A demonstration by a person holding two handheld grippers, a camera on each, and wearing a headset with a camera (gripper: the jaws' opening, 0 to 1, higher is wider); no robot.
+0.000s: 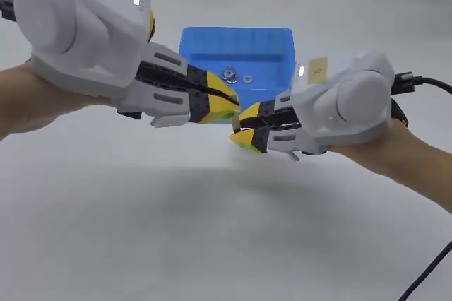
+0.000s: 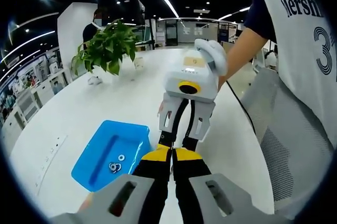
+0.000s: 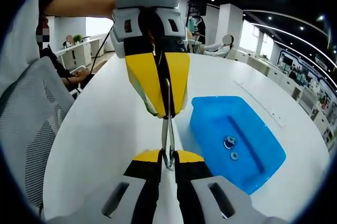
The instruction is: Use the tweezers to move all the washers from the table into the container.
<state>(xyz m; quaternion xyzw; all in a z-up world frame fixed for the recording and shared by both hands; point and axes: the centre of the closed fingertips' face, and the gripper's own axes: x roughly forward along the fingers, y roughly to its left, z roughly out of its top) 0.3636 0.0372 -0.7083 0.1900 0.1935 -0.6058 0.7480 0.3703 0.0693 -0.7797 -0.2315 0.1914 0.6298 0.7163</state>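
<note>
At the upper left of the head view, the left gripper [image 1: 227, 103], white with yellow-and-black jaws, reaches toward frame centre. Behind its tips, at upper centre, a shallow blue rectangular plastic container [image 1: 212, 50] sits on the white table [image 1: 212, 230]. It holds a small cluster of metal ring washers [image 1: 229, 74], with a single washer [image 1: 247, 79] just beside them. At centre right the right gripper [image 1: 241, 135] points left, its tip near the other's. In the right gripper view, slim metal tweezers [image 3: 168, 134] run between the two grippers, and each gripper's jaws are clamped on one end.
</note>
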